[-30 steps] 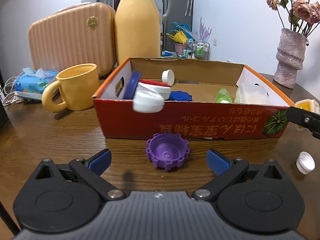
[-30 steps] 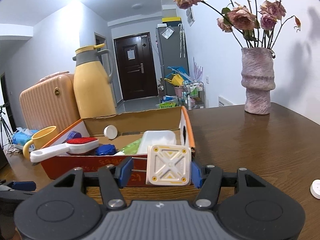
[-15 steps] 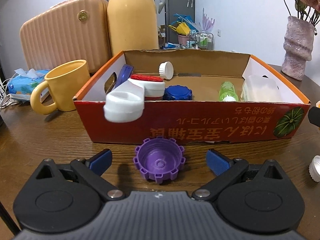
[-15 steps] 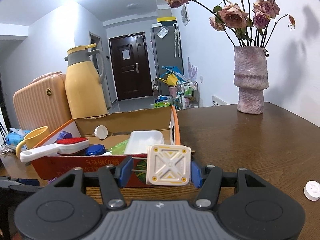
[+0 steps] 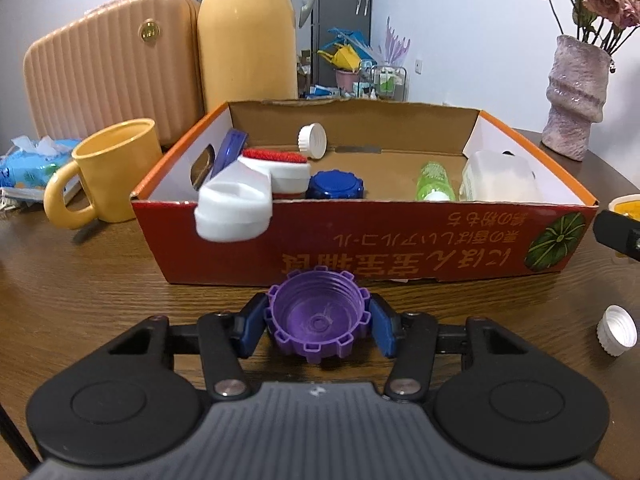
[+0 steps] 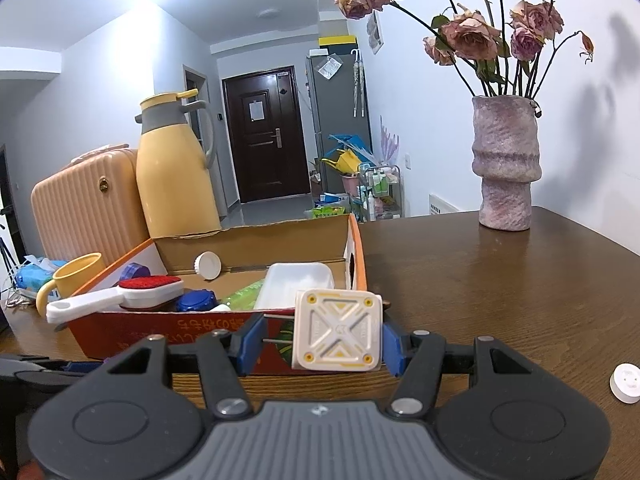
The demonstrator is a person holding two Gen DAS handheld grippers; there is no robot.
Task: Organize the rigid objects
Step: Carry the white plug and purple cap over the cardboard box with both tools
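A purple ridged cap (image 5: 318, 320) lies open side up on the wooden table, just in front of the red cardboard box (image 5: 360, 240). My left gripper (image 5: 318, 326) is closing around it, and both blue pads touch its sides. My right gripper (image 6: 318, 340) is shut on a white square plug adapter (image 6: 338, 330) with yellow dots, held near the box's right front corner (image 6: 160, 332). Its metal prongs point at the left pad. The box holds a red-topped white brush (image 5: 256, 184) whose handle overhangs the front wall, a blue cap (image 5: 336, 186), a green bottle (image 5: 434, 180) and a white container (image 5: 500, 178).
A white cap (image 5: 616, 330) lies on the table at the right, and a white disc (image 6: 626, 382) lies right of the right gripper. A yellow mug (image 5: 116, 172), tissue pack (image 5: 28, 160), ribbed suitcase (image 5: 104, 68) and yellow thermos (image 5: 248, 36) stand left and behind the box. A flower vase (image 6: 506, 164) is far right.
The left jaws went from wide open to closed against the purple cap, which now sits between the pads. The right gripper still holds the white adapter.
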